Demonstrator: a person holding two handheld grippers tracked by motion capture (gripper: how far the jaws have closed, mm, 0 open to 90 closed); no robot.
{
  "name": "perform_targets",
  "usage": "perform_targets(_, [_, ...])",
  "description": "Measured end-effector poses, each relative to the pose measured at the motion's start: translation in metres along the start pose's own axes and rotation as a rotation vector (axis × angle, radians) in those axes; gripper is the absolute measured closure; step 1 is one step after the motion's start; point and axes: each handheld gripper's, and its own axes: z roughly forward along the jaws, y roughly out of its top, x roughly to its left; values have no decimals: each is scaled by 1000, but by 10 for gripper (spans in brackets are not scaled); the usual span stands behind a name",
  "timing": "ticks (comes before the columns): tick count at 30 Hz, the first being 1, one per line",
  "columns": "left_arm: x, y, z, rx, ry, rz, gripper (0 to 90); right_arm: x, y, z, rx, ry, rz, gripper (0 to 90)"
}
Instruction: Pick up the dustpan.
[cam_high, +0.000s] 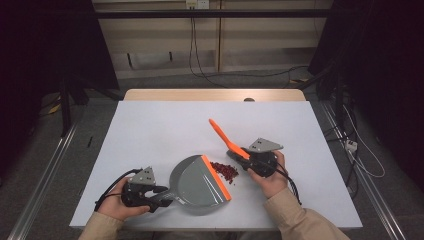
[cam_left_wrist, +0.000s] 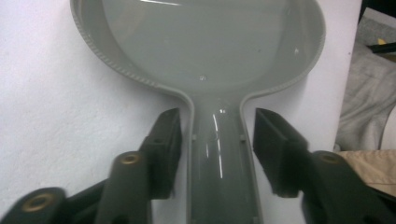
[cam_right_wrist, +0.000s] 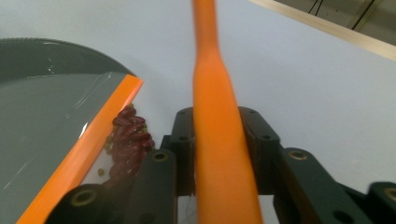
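Glossy grey plastic dustpan (cam_left_wrist: 210, 51); smooth orange plastic handle (cam_right_wrist: 217, 140); matt table (cam_high: 150, 130)

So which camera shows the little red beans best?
The right gripper view: the red beans lie close up, heaped against the dustpan's orange lip, single beans clear. The high view shows them as a small dark-red patch beside the dustpan. The left gripper view looks into the dustpan's grey inside.

White table (cam_high: 150, 125); black cables (cam_high: 200, 65) trail down the wall behind it.
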Motion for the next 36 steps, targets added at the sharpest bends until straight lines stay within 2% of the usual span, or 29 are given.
perform_targets(1, [0, 0, 0, 1, 0, 3, 504, -2, -1, -1, 0, -12, 6, 708])
perform_targets(3, [0, 0, 0, -3, -4, 4, 507, -4, -2, -1, -2, -5, 40, 710])
perform_targets(4, [0, 0, 1, -5, -5, 3, 507, -4, -2, -1, -3, -8, 42, 710])
perform_targets(9, [-2, 1, 2, 7, 2, 8, 515, 10, -2, 1, -18, -20, 69, 710])
perform_targets(11, [-2, 1, 3, 2, -11, 10, 520, 15, -2, 3, -19, -23, 82, 709])
perform_targets(17, [-2, 2, 2, 0, -11, 15, 535, 23, -2, 4, -33, -31, 79, 707])
perform_targets(22, [-2, 2, 2, -1, 1, 9, 619, 28, -3, 6, -41, -37, 70, 705])
perform_targets(36, [-3, 3, 1, 6, 16, 4, 625, 38, -3, 8, -46, -49, 91, 700])
